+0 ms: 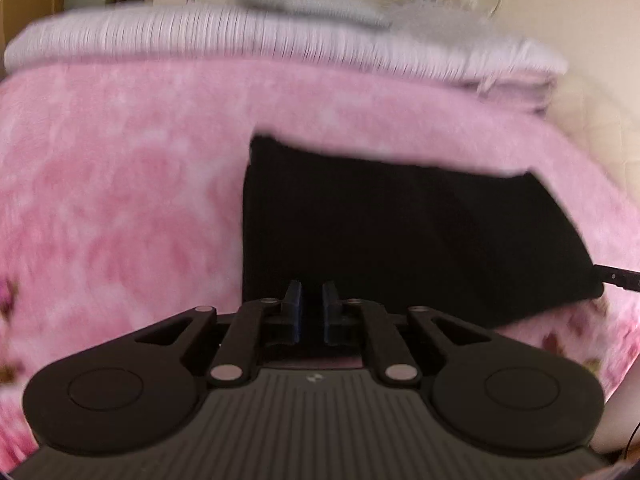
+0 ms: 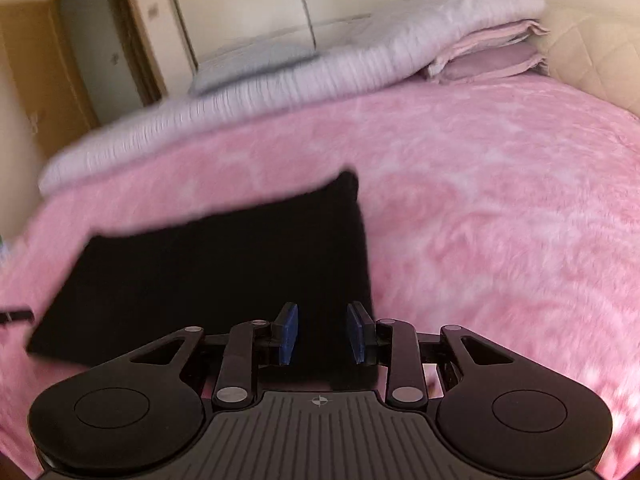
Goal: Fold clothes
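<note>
Black garment (image 1: 400, 232) lies flat w/ long axis left-right; left gripper (image 1: 312, 300) narrow gap, right gripper (image 2: 322, 330) wider, both empty at its near edge.

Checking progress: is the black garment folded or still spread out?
Folded: the black garment lies as a compact, straight-edged rectangle on the pink blanket.

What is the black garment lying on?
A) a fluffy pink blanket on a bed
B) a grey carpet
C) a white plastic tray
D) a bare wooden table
A: the folded black garment lies flat on the fluffy pink blanket that covers the bed, with pale folded bedding piled behind it.
</note>
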Tool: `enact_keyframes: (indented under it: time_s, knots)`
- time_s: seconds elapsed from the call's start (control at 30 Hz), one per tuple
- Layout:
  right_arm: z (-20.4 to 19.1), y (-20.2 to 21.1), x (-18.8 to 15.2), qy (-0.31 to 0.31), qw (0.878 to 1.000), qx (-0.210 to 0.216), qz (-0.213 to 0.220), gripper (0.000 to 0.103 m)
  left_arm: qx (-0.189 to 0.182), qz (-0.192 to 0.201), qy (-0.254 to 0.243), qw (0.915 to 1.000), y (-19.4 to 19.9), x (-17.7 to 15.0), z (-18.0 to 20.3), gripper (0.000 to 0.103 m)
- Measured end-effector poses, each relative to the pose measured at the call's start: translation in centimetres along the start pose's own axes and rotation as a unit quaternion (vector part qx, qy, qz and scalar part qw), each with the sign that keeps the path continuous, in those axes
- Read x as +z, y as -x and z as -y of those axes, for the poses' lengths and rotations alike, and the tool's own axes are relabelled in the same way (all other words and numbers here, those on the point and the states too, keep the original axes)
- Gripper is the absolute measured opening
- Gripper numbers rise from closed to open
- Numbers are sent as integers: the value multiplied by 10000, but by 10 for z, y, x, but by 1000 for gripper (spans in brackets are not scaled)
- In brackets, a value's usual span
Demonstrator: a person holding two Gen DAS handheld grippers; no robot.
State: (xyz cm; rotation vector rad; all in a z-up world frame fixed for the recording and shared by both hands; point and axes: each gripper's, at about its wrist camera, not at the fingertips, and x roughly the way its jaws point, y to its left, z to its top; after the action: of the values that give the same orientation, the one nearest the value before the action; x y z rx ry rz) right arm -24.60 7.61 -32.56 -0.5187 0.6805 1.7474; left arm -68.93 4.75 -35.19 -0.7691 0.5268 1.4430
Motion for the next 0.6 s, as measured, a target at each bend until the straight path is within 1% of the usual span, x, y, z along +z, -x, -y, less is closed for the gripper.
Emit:
enact_keyframes:
  time_s: [0.03, 0.1, 0.13, 0.17, 0.2, 0.23, 0.27, 0.33, 0.43, 0.6]
  knots:
    - [-1, -3, -3, 89, 9998, -174, -55, 30, 102, -66, 77, 9999, -5, -5, -2, 10]
    - [-3, -9, -9, 267, 9981, -522, -164, 31, 100, -57, 202, 9997, 1, -4, -3, 9]
    - [-4, -12, -13, 356, 9967, -696, -218, 31, 139, -5, 146, 9998, 6, -2, -1, 9]
    - [-2, -8, -10, 215, 9970, -707, -221, 31, 185, 54, 74, 9998, 11, 0, 1, 9]
    - [1, -4, -5, 28, 9974, -686, -214, 31, 231, 112, 1, 9997, 16, 3, 3, 9]
    - [1, 2, -2, -49, 9976, -674, -128, 31, 277, 171, -71, 9994, 21, 5, 5, 9]
    - [-1, 5, 1, -67, 9983, -570, -33, 31, 268, 234, -122, 9993, 25, 7, 9, 10]
    - [-7, 10, 6, -89, 9993, -324, 154, 31, 175, 312, -131, 9993, 28, 12, 13, 10]
    - [-17, -4, 24, -82, 9999, 22, 113, 31, 24, 377, -304, 9988, 17, 31, 17, 10]
    - [-27, -50, 64, 578, 9983, -1, 121, 30, -154, 431, -741, 9962, -25, 77, 15, 10]
